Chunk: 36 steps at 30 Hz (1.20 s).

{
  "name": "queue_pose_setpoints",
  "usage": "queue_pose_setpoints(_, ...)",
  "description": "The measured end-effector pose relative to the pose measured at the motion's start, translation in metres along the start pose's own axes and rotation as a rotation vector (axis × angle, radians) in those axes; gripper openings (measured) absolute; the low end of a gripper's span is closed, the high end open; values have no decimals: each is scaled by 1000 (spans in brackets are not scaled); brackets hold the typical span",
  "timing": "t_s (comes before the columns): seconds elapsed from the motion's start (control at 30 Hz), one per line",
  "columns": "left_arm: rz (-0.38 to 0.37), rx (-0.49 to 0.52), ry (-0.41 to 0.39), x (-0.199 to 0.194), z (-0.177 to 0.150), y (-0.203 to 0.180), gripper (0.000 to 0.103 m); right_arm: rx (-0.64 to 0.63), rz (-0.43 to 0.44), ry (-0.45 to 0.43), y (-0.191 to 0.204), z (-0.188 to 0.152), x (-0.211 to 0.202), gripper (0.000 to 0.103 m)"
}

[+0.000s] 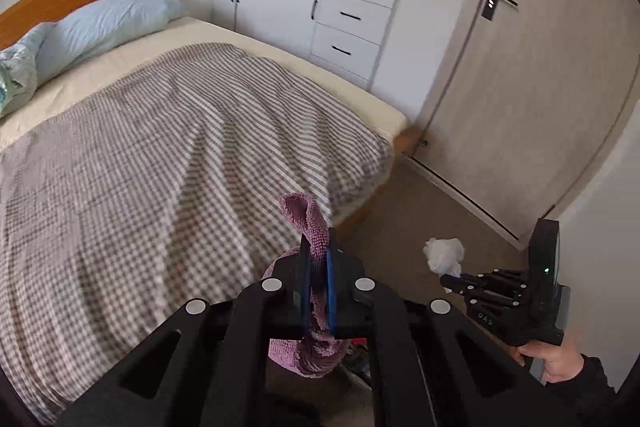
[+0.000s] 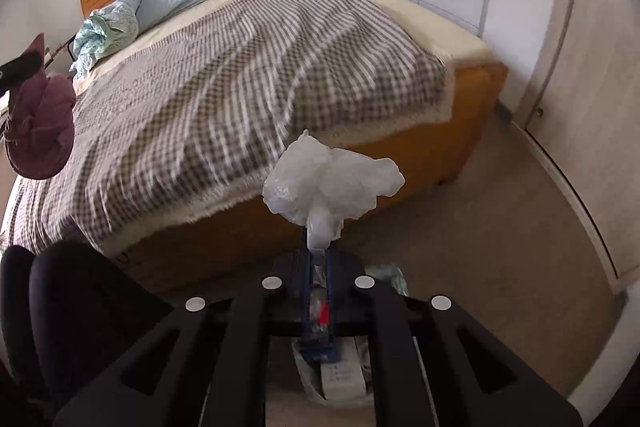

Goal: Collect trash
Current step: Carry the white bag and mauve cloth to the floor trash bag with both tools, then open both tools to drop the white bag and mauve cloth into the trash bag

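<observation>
My left gripper is shut on a purple knitted cloth, which pokes up above the fingertips and hangs in a bundle below them. The same purple cloth shows at the left edge of the right wrist view. My right gripper is shut on a clear plastic bag that bunches above the fingertips; the bag's lower part with a white box hangs beneath. In the left wrist view the right gripper holds the plastic bag at lower right, with a hand on its grip.
A bed with a checked blanket and blue pillow fills the left. White cupboards with drawers stand behind it, a pale door to the right. Beige carpet runs between bed and door. A dark-clad knee is lower left.
</observation>
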<state>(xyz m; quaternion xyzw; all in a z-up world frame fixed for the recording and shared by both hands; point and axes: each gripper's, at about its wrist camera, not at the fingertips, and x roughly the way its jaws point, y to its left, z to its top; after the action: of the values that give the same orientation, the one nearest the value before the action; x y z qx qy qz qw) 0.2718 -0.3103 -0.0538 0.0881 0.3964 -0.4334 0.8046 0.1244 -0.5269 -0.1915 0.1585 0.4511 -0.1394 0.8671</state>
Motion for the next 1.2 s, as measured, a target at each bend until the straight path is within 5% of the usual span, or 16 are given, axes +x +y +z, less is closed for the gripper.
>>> queue_pose_setpoints(0.33,-46,77,256,104,-82,-85,3,156,-33,161,-57,-138,58,7)
queue_pose_setpoints(0.77,-77,28,438,180,-103,-105,3,189,27,328,-61,-182,153,7)
queue_pose_setpoints(0.8,-75,27,452,187,-104,-107,3,198,34,331,-65,-184,158,9)
queue_pose_setpoints(0.87,-62,40,471,198,-107,-111,3,218,8,317,-69,-183,161,41)
queue_pose_setpoints(0.9,-57,46,479,203,-109,-113,3,232,-6,301,-72,-183,159,49)
queue_pose_setpoints(1.2,-19,70,584,256,-129,-125,3,426,-24,178,-114,-193,110,52)
